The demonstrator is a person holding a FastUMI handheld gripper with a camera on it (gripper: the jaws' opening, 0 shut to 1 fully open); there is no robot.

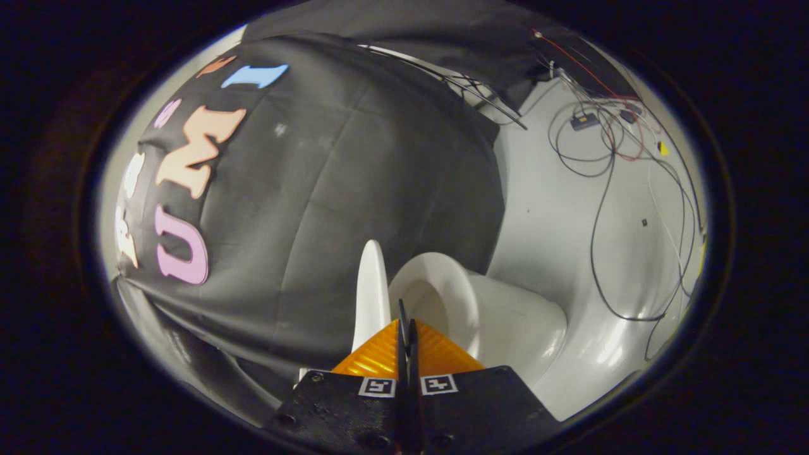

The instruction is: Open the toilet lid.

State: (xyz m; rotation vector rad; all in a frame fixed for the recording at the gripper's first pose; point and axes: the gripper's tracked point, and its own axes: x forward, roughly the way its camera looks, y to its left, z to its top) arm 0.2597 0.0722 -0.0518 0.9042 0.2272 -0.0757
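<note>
1. The claw [407,328] has its two fingers pressed together, tip against tip, with no gap and nothing held between them.
2. The toilet lid [371,291] stands raised, almost upright, just ahead of the fingertips and a little to their left. I see it mostly from its thin edge.
3. The lid does not seem to touch the fingers; its lower end goes down behind the left finger, so I cannot tell if there is contact there.
4. The toilet seat [445,287] is just ahead of the tips and to their right, an oval ring lying over the bowl, with the open hollow of the bowl visible inside it.
5. The toilet bowl [524,335] spreads to the right of the fingers, white and glossy.
6. Behind the lid, beyond the fingers, hangs the black cloth wall [354,183] of the booth, with creases in it.
7. Far beyond the fingers and to the right is a pale grey floor [550,208]. Thin black and red cables [600,208] lie loose on it, and a small dark box [584,120] sits among them.
</note>
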